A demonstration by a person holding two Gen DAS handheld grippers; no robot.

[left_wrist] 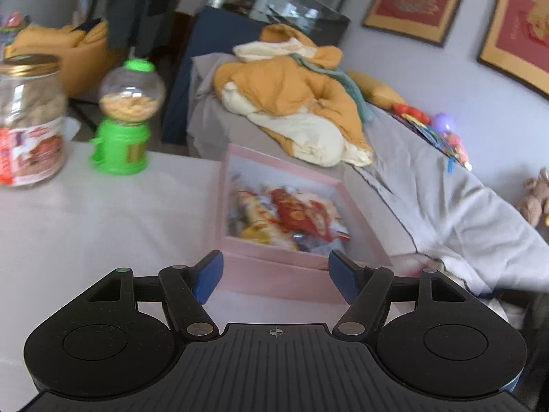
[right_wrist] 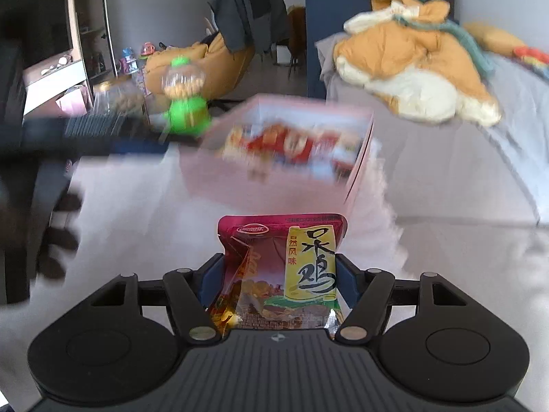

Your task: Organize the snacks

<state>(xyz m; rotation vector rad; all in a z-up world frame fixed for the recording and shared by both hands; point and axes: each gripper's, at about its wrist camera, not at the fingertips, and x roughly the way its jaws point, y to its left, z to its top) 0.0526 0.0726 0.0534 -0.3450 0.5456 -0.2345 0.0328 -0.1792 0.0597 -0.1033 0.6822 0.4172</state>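
Snack packet (right_wrist: 279, 271), maroon with a yellow label panel bearing large black characters, sits clamped between the 2 blue pads (right_wrist: 211, 279) of the right gripper (right_wrist: 279, 279), standing upright with its top edge above the fingertips. Right gripper is above the pale tabletop (right_wrist: 130, 213), packet short of the pink box (right_wrist: 360, 158) ahead of it (that view is motion-blurred, so whether packet and box wall are apart or touching cannot be told). Pink box is open-topped and holds a heap of red, yellow and white snack packs (left_wrist: 288, 216). Left gripper (left_wrist: 276, 276) is spread wide with nothing between its fingers, hovering just before the near wall of the pink box (left_wrist: 274, 274). On the tabletop (left_wrist: 103, 226) to the left of the box: 1 green candy dispenser (left_wrist: 125, 116) with a clear globe of yellowish pieces, and 1 glass jar (left_wrist: 29, 120) with a gold lid and red-white label, further left. Behind the table, an orange and cream jacket (left_wrist: 291, 103) lies crumpled on a grey-covered sofa (left_wrist: 446, 206). 2 red framed pictures (left_wrist: 415, 0) hang on the wall.
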